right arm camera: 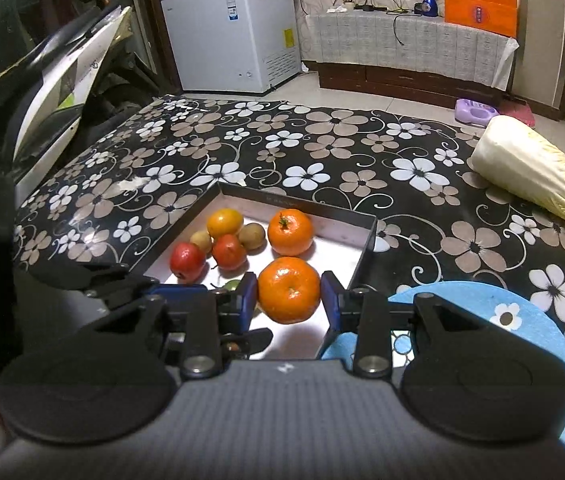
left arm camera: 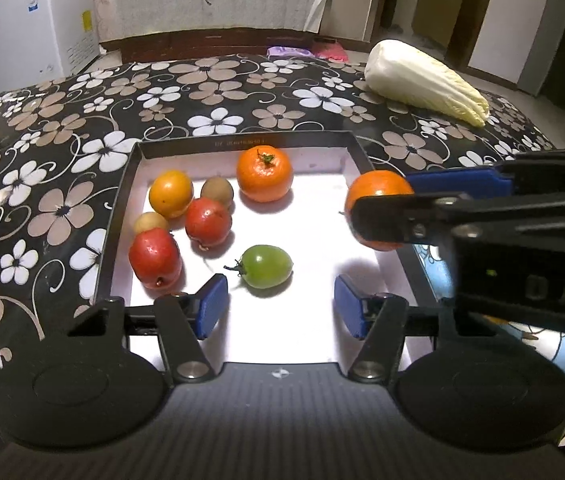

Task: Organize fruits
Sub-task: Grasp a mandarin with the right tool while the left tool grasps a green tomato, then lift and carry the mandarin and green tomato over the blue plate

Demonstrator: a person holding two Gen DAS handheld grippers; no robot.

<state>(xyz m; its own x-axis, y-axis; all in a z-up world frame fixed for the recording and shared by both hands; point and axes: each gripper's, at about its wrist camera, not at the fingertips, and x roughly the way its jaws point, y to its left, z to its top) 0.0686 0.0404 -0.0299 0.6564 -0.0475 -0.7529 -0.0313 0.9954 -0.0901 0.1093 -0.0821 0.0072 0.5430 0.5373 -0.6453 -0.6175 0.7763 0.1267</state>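
A black-rimmed tray [left arm camera: 242, 136] with a white floor holds several fruits: an orange [left arm camera: 264, 174], two red apples [left arm camera: 207, 222], a yellow-orange fruit [left arm camera: 170, 193], a kiwi [left arm camera: 217, 192] and a green tomato [left arm camera: 266, 266]. My left gripper [left arm camera: 281, 304] is open over the tray's near part. The green tomato lies just ahead of its blue pads, not between them. My right gripper [right arm camera: 289, 300] is shut on a second orange [right arm camera: 288, 290], held above the tray floor near the right wall. From the left wrist view this held orange [left arm camera: 378, 196] comes in from the right.
A pale napa cabbage [right arm camera: 534, 172] lies on the flowered tablecloth at the far right. A blue plate [right arm camera: 482, 300] sits just right of the tray [right arm camera: 302, 204], under my right gripper. A white chest freezer [right arm camera: 234, 32] and a cabinet stand beyond the table.
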